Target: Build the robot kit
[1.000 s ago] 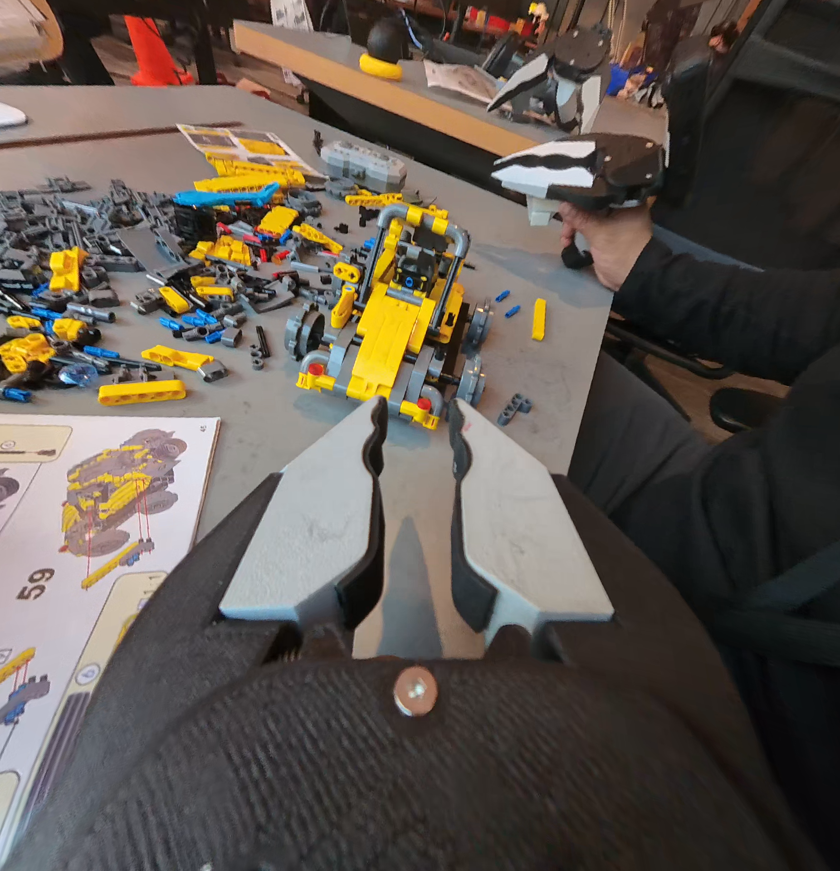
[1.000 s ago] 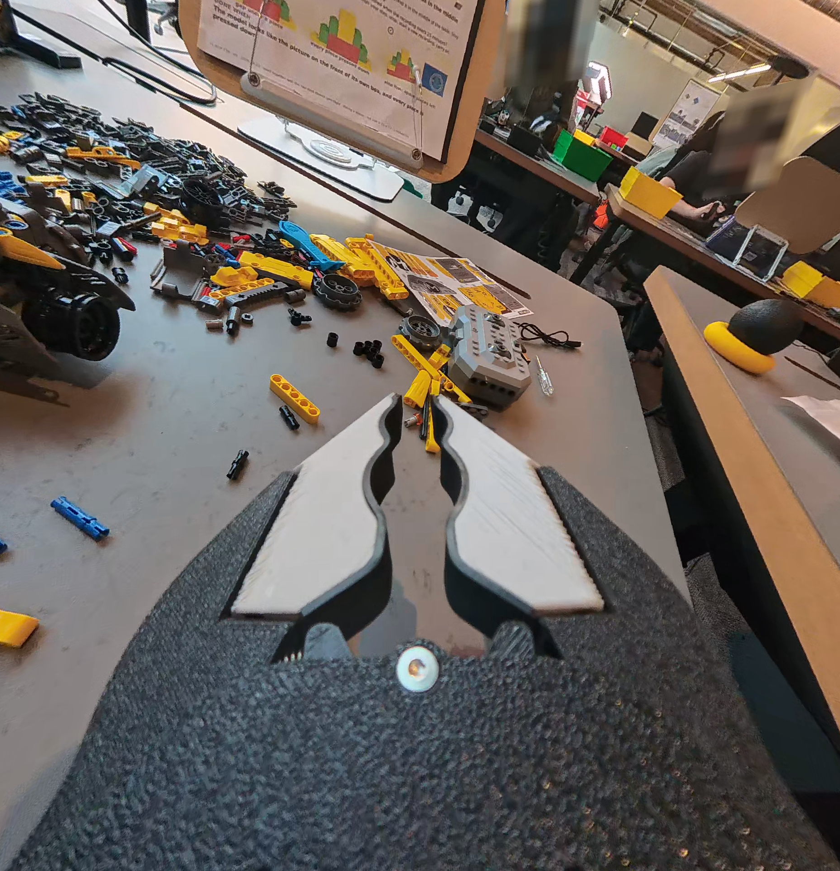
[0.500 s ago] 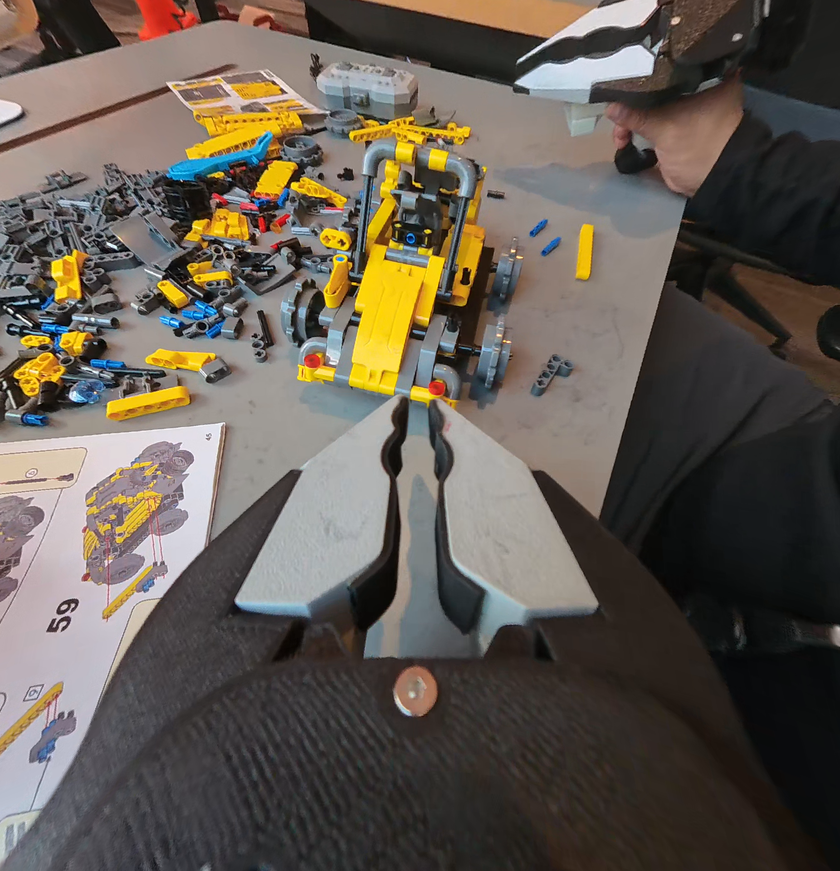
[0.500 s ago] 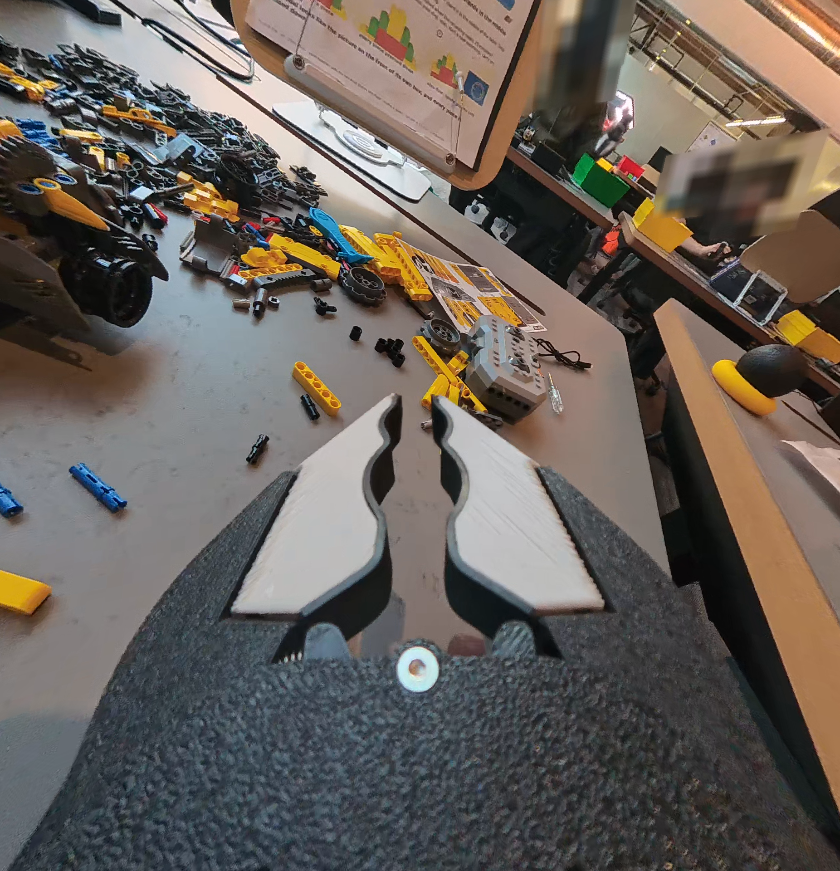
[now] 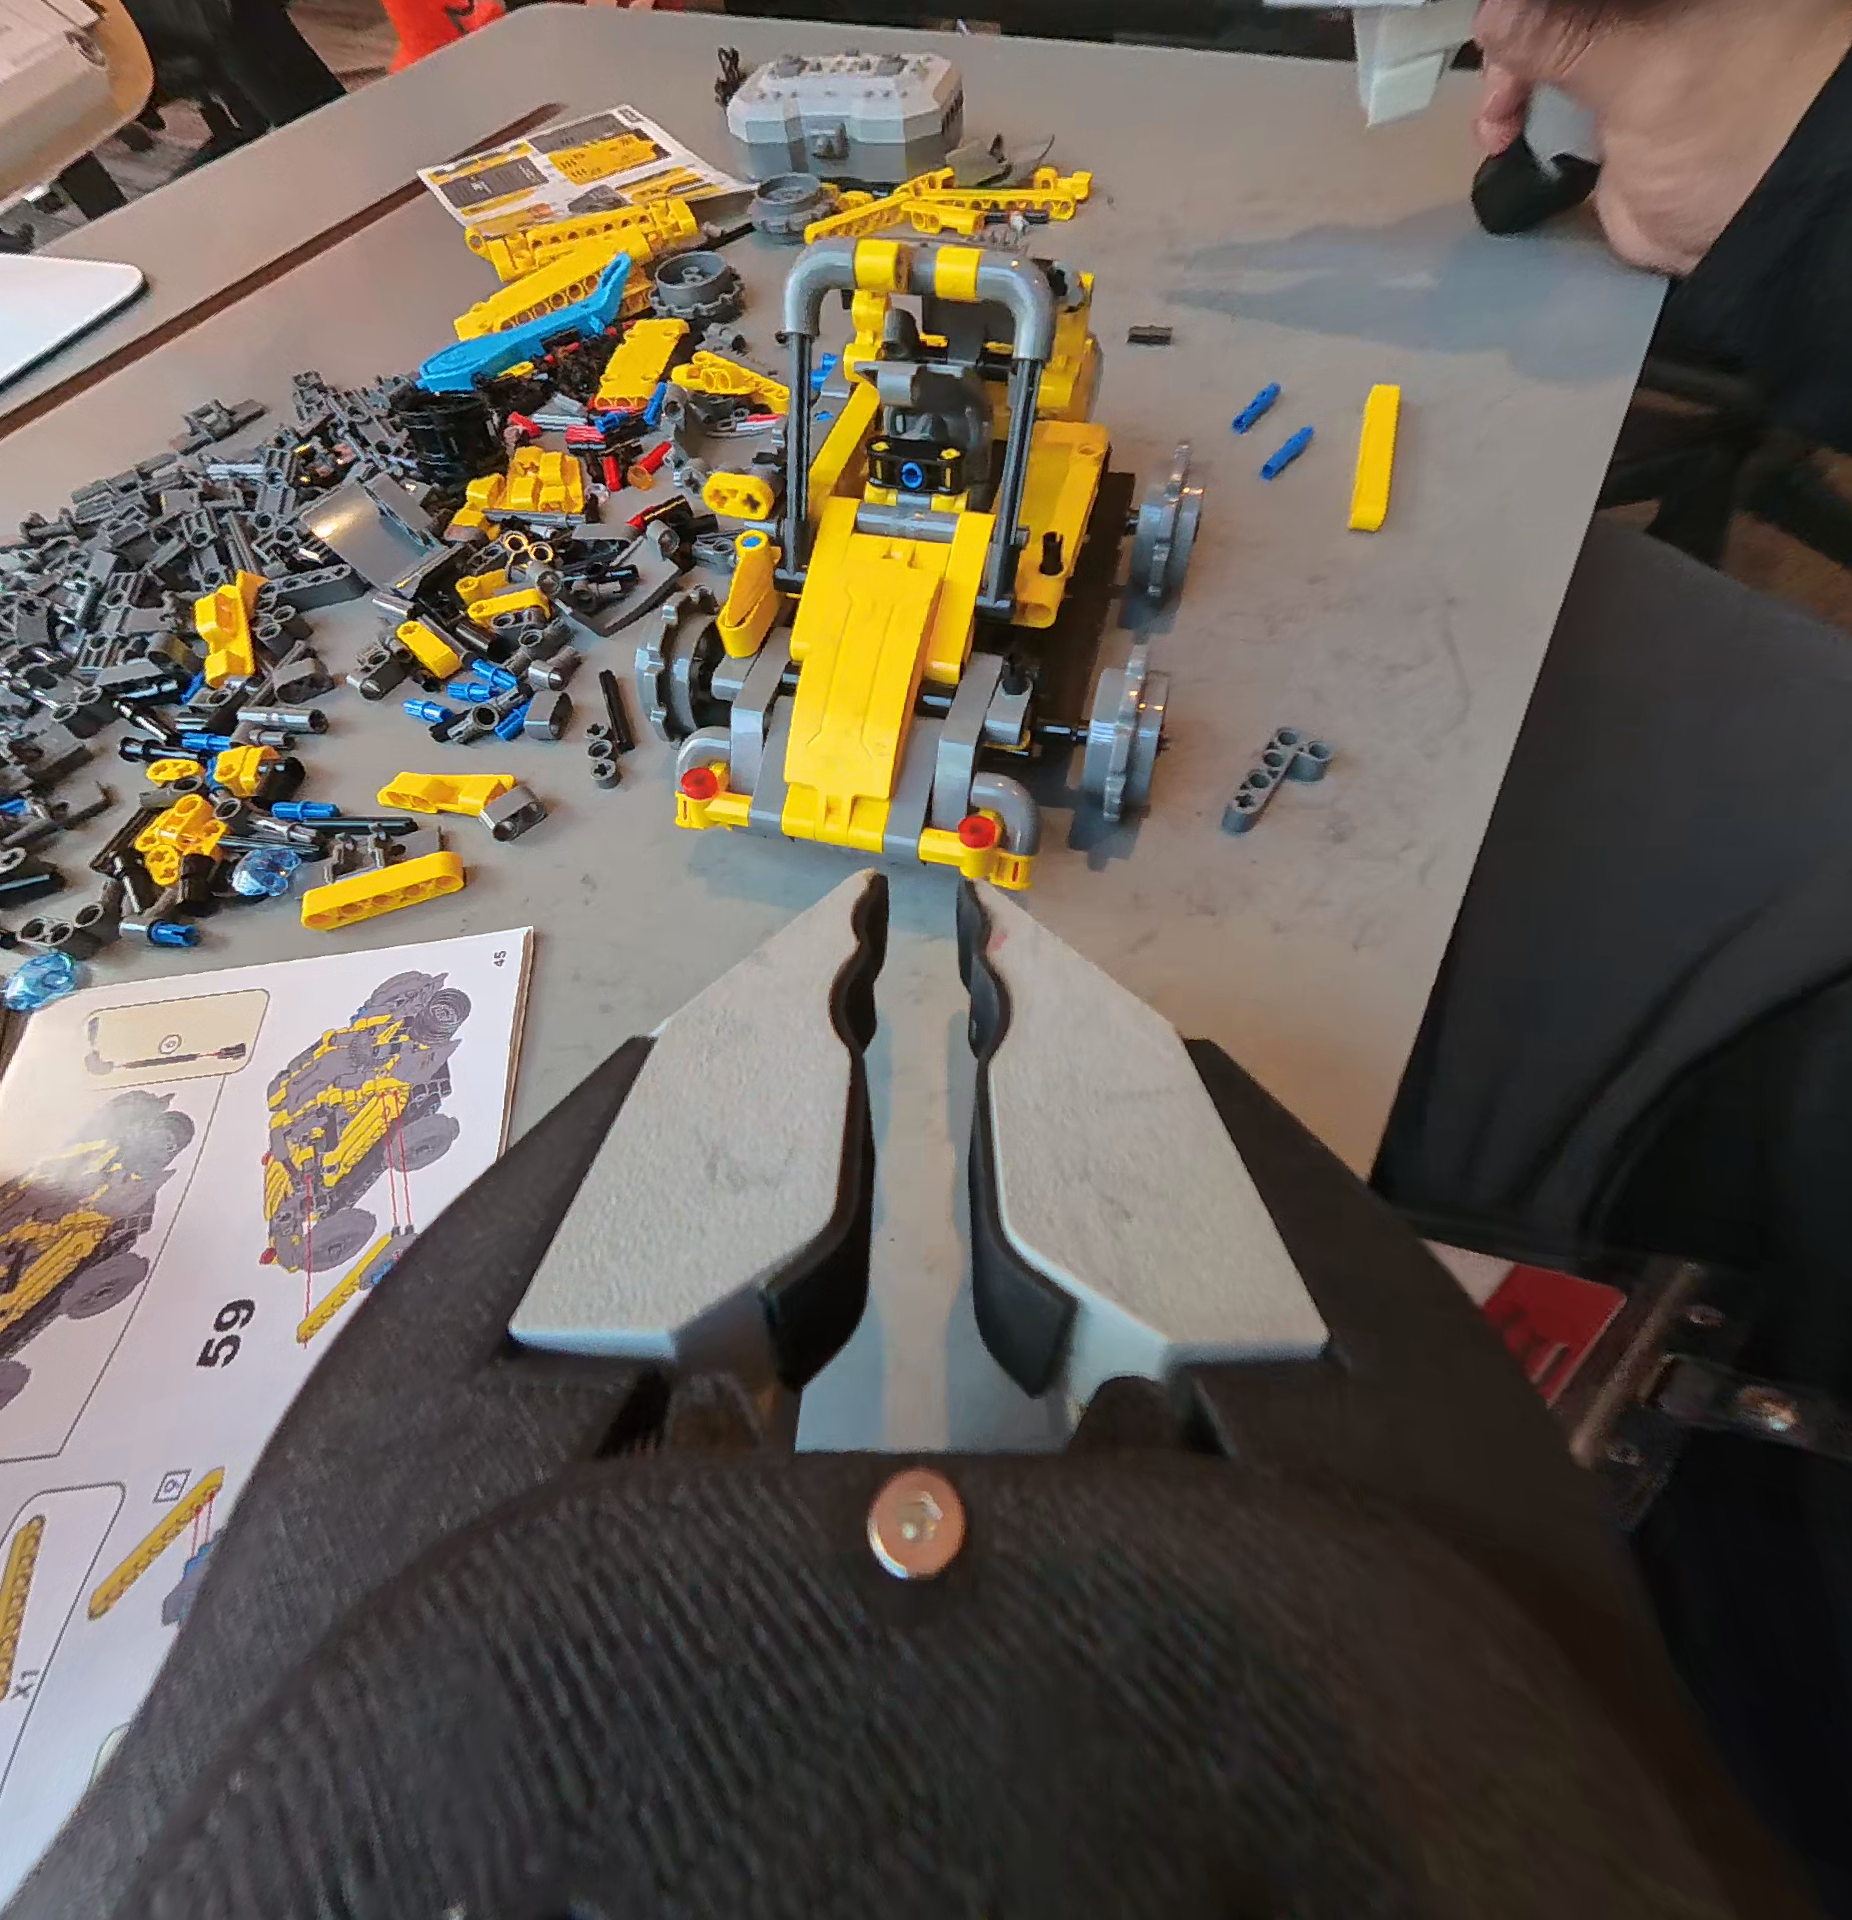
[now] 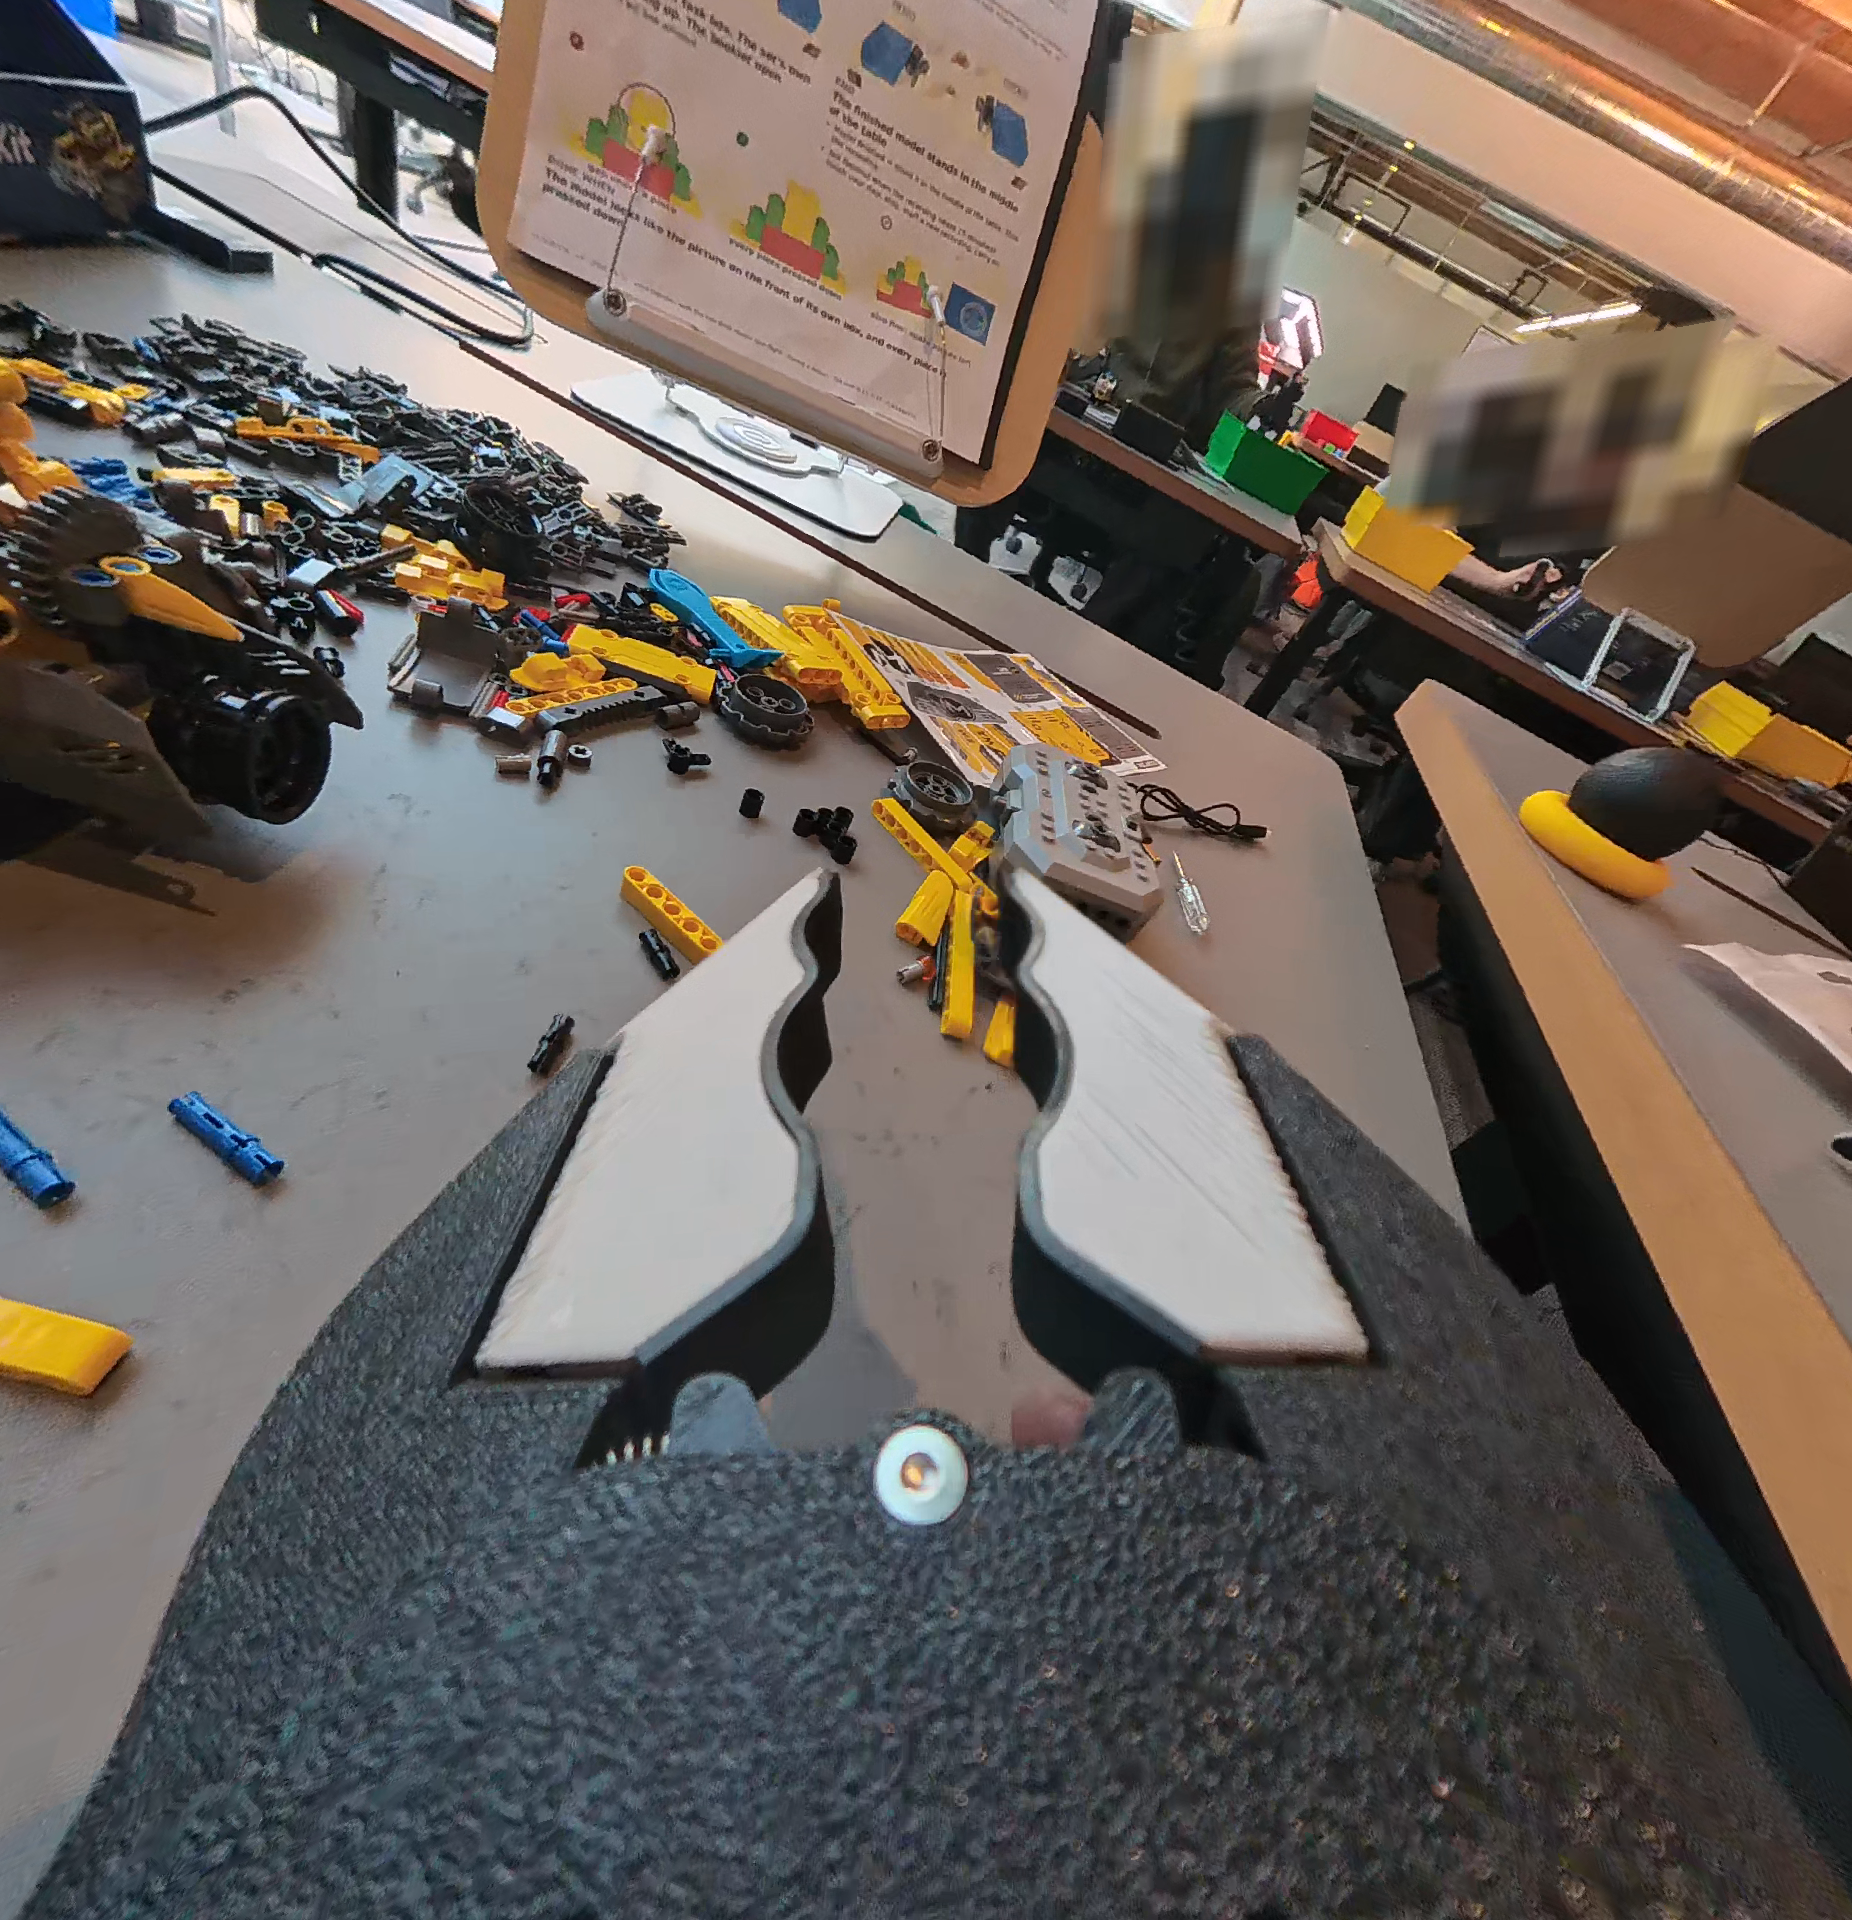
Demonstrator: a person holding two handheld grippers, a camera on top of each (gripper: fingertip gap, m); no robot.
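Note:
A half-built yellow and grey toy brick vehicle (image 5: 901, 582) stands on the grey table (image 5: 1317, 675), its red-lit end toward me. My left gripper (image 5: 922, 883) is empty, its jaws a narrow gap apart, with its tips just short of that end. My right gripper (image 6: 922, 878) is open and empty above the table. Loose yellow beams (image 6: 958, 966) lie between and beyond its tips, and a grey battery box (image 6: 1083, 831) sits just past them. The vehicle shows at the left edge of the right wrist view (image 6: 122, 665).
A heap of loose grey, black, yellow and blue parts (image 5: 278, 582) lies left of the vehicle. An open instruction booklet (image 5: 174, 1195) lies at the near left. A yellow strip (image 5: 1374, 457) and blue pins (image 5: 1270, 426) lie right of it. A clipboard stand (image 6: 797, 208) stands behind. The table edge (image 5: 1504, 831) runs along the right. Spacing between my two grippers at the tips: around 35 cm.
My left gripper has moved in and tilted down toward the vehicle's end, and its jaws have narrowed. My right gripper's jaws have opened wider over the yellow beams.

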